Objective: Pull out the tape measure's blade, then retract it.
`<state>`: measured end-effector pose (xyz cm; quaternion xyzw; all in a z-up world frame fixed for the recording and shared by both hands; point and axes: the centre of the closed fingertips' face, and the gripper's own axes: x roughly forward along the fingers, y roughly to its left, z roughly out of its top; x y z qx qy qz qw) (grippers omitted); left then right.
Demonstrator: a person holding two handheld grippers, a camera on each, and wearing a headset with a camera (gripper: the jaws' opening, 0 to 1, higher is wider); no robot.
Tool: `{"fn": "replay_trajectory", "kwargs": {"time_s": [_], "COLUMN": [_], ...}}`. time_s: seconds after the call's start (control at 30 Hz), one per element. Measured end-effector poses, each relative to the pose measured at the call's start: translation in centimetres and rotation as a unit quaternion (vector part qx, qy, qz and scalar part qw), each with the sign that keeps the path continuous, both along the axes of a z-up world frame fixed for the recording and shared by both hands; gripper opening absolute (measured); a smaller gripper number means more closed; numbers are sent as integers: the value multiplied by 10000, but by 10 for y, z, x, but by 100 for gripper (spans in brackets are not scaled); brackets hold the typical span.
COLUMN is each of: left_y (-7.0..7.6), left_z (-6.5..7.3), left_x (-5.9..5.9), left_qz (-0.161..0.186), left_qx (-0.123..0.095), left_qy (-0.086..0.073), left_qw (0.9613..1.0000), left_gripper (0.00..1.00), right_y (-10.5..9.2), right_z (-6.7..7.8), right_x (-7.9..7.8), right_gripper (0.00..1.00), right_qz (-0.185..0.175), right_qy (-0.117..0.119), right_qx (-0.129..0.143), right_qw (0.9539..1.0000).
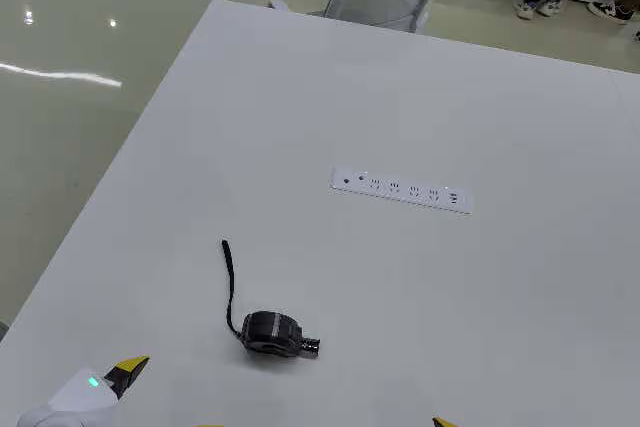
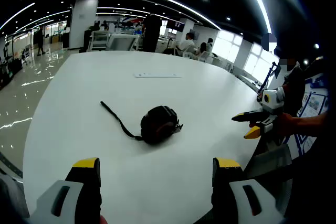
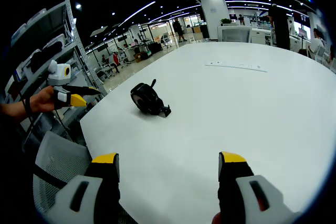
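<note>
The left gripper (image 2: 156, 163) and right gripper (image 3: 169, 158) hang at the near edge of the table (image 1: 420, 97), jaws spread wide, empty. Ahead between them lies the tape measure (image 1: 272, 333), nearer the left, its blade mouth pointing toward the right gripper

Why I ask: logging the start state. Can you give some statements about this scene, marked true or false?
The tape measure lies on the table, in neither hand-held gripper. True.
Its blade is pulled far out. False: it is retracted.
The left hand-held gripper is open. True.
The right hand-held gripper is shut on the wrist strap. False: it is open; the strap lies loose.
The power strip lies nearer the person than the tape measure. False: it lies beyond it.
</note>
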<state>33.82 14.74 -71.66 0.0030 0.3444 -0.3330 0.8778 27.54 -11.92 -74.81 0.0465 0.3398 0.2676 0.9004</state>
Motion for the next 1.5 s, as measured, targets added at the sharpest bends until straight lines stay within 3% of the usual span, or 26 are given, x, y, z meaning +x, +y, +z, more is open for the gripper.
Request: {"fn": "replay_trajectory", "kwargs": {"time_s": [1.5], "left_y": [-1], "left_z": [-2], "left_x": [-1], "left_qz": [-66], "left_qx": [54], "left_qy": [63], "left_qw": [9999], "left_gripper": [84], "right_y": [-7], "right_z": [-8], "right_x": [-4], "right_gripper": [75], "right_qz": [-19], "right_qy": [144], "right_qx": [-27], "right_qw": [9999]}}
